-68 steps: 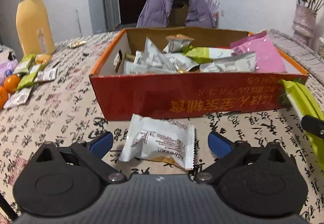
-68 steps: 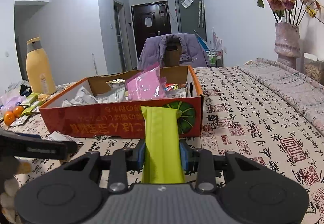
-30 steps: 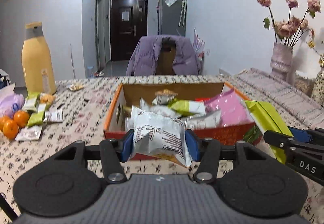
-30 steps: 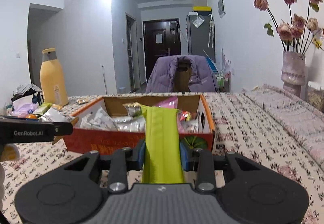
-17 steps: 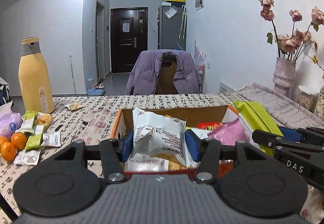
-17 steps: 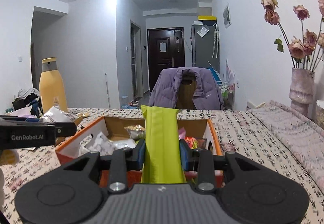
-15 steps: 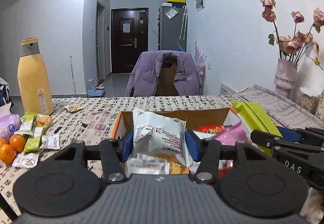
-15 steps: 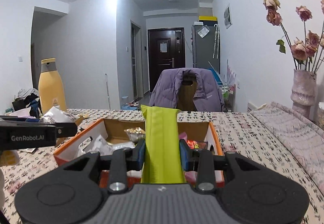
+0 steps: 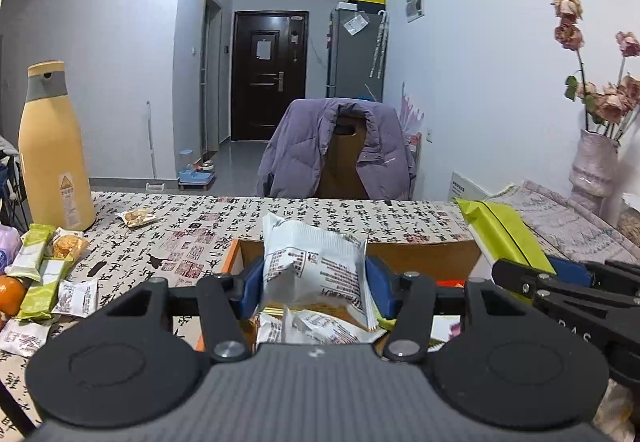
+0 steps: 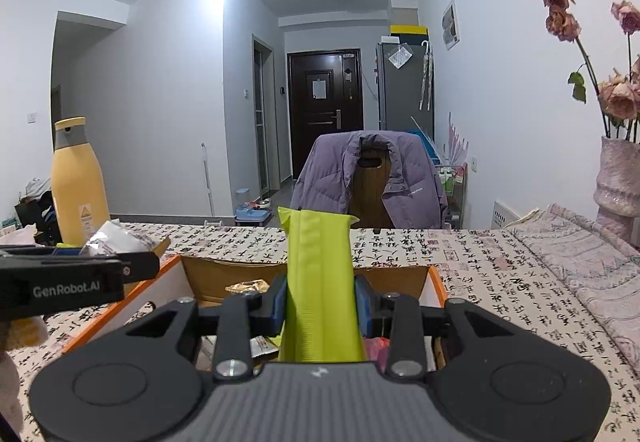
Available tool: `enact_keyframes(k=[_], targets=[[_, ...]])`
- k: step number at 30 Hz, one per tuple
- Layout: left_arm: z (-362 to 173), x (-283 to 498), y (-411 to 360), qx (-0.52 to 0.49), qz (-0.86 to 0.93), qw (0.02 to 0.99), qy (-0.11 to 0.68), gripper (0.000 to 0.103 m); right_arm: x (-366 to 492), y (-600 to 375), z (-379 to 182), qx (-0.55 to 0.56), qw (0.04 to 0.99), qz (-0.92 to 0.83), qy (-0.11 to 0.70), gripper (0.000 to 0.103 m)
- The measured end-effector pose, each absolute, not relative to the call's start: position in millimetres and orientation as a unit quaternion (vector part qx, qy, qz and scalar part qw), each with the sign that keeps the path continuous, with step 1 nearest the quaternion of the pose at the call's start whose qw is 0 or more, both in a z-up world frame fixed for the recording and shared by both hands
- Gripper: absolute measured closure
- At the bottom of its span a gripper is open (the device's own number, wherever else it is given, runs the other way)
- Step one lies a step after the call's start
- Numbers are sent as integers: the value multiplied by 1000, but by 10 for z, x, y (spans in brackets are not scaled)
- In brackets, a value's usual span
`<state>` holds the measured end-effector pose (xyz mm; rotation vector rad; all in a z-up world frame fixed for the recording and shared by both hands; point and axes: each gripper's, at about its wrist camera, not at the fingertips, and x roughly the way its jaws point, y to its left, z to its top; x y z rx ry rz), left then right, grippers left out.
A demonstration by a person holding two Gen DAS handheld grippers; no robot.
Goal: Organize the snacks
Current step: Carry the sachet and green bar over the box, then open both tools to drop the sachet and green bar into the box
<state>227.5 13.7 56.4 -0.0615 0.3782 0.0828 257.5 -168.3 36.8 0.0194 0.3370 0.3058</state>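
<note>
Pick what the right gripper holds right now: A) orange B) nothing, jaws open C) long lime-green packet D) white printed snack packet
C: the right gripper has its blue pads pressed against both sides of the long lime-green packet, above the open cardboard box.
</note>
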Motion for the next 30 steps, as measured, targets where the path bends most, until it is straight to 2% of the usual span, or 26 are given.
enact_keyframes(k=[14, 16, 18, 21, 23, 26, 28, 30], targets=[[280, 2426, 250, -34, 49, 977, 204, 48, 2707, -1661, 138, 11, 971, 146, 187, 70], [271, 2423, 260, -36, 45, 977, 203, 45, 2711, -1666, 129, 10, 971, 146, 190, 69], [259, 2420, 269, -37, 48, 978, 201, 34, 2712, -1668, 123, 11, 971, 145, 192, 66], [260, 2412, 270, -40, 50, 978, 199, 24, 2717, -1700, 120, 16, 971, 142, 192, 58], [257, 2405, 286, -44, 55, 978, 196, 15, 2717, -1728, 121, 21, 972, 137, 190, 32], [261, 2386, 294, -47, 60, 978, 192, 3, 2719, -1767, 116, 27, 973, 131, 187, 8], [271, 2379, 312, -51, 59, 979, 188, 0, 2728, -1778, 101, 29, 973, 129, 188, 0], [272, 2376, 313, -50, 58, 979, 187, 0, 2749, -1796, 91, 30, 973, 125, 191, 0]])
